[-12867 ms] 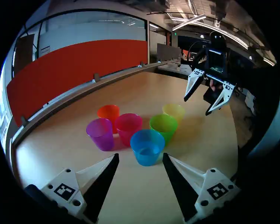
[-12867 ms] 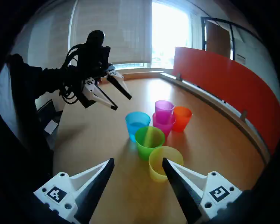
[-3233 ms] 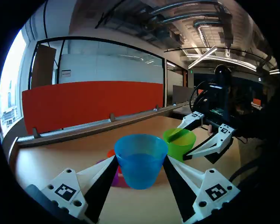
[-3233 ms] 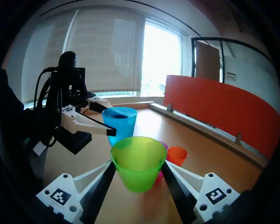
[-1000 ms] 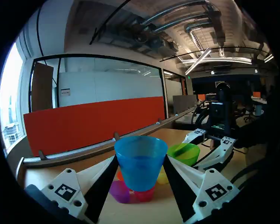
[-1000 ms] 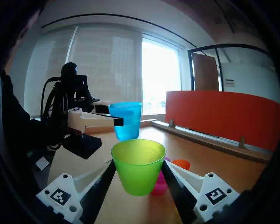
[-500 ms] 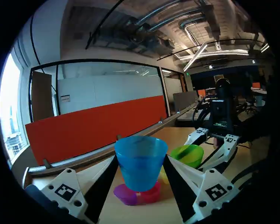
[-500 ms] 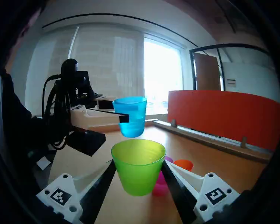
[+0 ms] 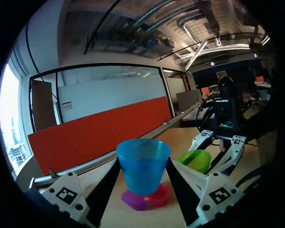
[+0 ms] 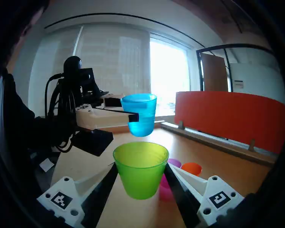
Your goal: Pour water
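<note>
Pinching the blue cup (image 9: 143, 176) right now: my left tongs (image 9: 143, 161) have one finger pressed on each side of it, just below the rim, and it sits upright between them, up off the table (image 10: 222, 161). A darker band shows through the lower part of its wall (water, by the look of it).

Over on the other side, my right tongs (image 10: 141, 167) are clamped the same way on the green cup (image 10: 141, 180), a finger against each flank, mouth facing up.

From the right gripper view, the blue cup hangs above the green one and a little beyond it, apart from it, with clear air between its base and the green rim. From the left gripper view, the green cup sits just beside the blue one, lower and off to the right.

Down on the table, a pink cup (image 9: 160, 195) and a purple cup (image 9: 132, 200) stand touching, and an orange cup (image 10: 191, 168) is near them.
</note>
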